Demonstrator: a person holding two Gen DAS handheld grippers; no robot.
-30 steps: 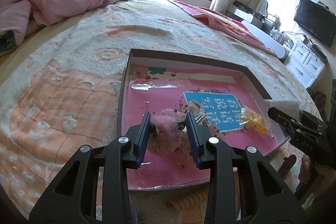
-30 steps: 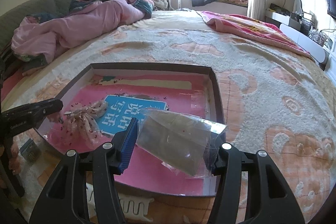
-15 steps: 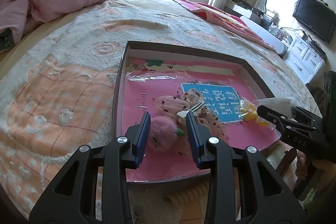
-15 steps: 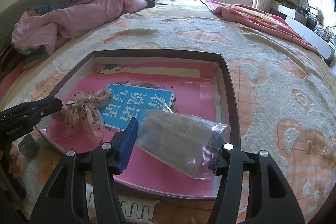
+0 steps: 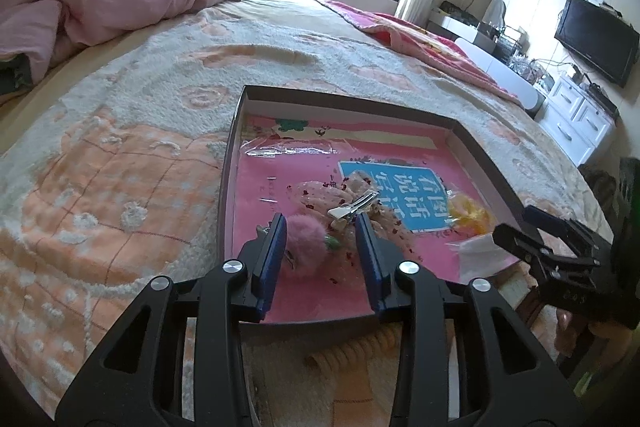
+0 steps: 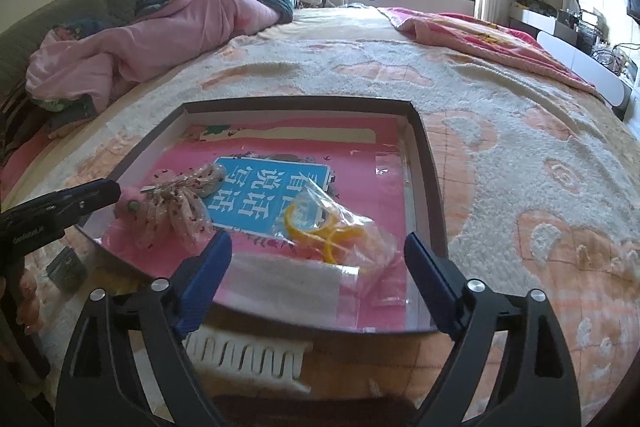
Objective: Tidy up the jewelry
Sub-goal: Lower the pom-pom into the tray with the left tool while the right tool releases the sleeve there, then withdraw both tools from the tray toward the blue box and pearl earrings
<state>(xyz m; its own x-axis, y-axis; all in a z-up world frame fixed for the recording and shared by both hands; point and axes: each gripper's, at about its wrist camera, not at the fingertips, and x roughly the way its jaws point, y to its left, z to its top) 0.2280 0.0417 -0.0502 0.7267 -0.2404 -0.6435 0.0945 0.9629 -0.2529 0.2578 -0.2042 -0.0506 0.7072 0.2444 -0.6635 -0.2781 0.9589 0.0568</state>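
Pink fluff first: a soft pom-pom hair clip lies in the shallow box, between the parted fingers of the left gripper — nothing squeezed. It looks light and squashy; its metal clip seems the firmer hold. Rightward, a slick clear bag of yellow rings lies flat; the right gripper hangs wide open, empty — pinch a bag corner.

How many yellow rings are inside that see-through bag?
2 that I can make out. Both yellow rings sit in the clear bag in the tray, one toward the blue label, one beside it. The crinkly plastic could hide more.
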